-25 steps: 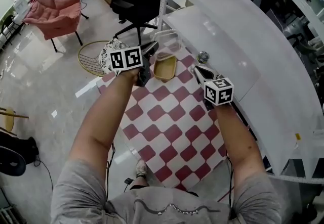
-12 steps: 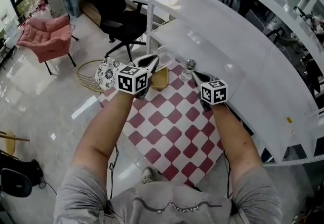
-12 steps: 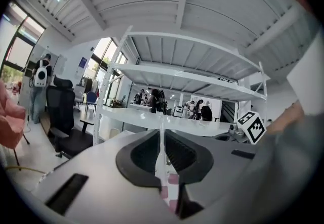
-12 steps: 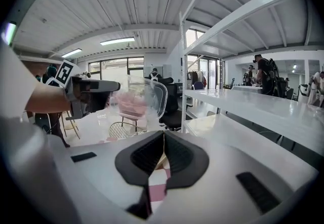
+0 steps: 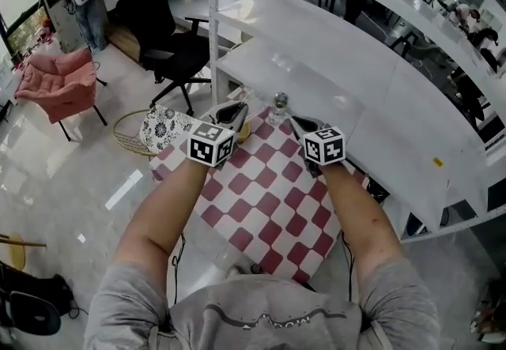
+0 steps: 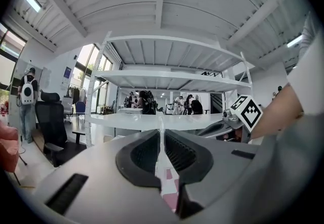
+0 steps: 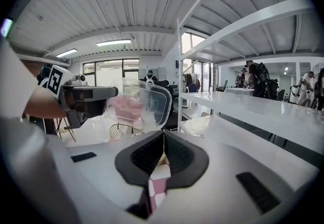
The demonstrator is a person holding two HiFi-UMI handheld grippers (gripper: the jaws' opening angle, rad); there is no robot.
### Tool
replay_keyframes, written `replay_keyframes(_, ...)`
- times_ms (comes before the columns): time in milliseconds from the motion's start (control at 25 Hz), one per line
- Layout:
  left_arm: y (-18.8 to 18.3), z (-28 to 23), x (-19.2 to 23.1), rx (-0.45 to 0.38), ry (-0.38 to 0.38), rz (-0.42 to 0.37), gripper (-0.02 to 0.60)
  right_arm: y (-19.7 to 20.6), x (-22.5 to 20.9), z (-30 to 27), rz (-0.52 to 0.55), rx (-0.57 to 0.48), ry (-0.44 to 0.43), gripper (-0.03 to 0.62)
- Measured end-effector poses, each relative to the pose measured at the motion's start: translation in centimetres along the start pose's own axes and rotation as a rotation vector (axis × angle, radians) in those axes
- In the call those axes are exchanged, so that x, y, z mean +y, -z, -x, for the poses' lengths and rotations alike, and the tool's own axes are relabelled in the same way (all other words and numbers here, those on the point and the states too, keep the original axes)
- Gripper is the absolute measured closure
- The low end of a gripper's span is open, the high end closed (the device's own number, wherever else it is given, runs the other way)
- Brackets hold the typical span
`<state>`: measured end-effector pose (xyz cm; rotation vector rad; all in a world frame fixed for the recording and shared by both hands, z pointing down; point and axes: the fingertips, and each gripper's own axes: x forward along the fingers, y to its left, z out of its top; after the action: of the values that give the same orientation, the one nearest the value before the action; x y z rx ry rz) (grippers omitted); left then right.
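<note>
I log two tongs, both over the far end of one red-and-white checked table (image 5: 277,206).

1. Left gripper (image 5: 232,111): clenched. A thin clear edge runs up between its jaws in the left gripper view. The right gripper view shows this to be one clear plastic lid (image 7: 139,101), raised upright and pinched at its rim by the jaw tips. One tan tray (image 5: 244,130) lies just below, at the table's far left corner.
2. One small glass jar (image 5: 278,106) stands between the two grippers, near the white shelf (image 5: 356,103).
3. Right gripper (image 5: 296,123): jaws pressed together on nothing, with checked cloth visible beneath.

On the floor at left I count one black office chair (image 5: 170,48) and one pink armchair (image 5: 59,80).
</note>
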<state>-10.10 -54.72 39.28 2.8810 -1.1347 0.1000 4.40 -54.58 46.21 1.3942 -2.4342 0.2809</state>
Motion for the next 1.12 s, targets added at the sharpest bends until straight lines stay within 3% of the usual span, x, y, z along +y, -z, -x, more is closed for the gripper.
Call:
replay_keyframes(440,1.8,2.2,-8.6,0.054,0.030,-0.042,0.543,1.9,0.4,7.2,0.042,-0.011,-0.016,0.568)
replay_keyframes(720,4.6,2.2,-15.1,0.103,-0.027,-0.051,0.543,5.1,-0.6,12.3,0.023,-0.029,-0.089,0.568)
replay_keyframes(1120,7.4,2.7,-24.2,0.143,-0.139,-0.002,0.543,9.1,-0.6,19.5,0.112,-0.028,-0.202,0.568)
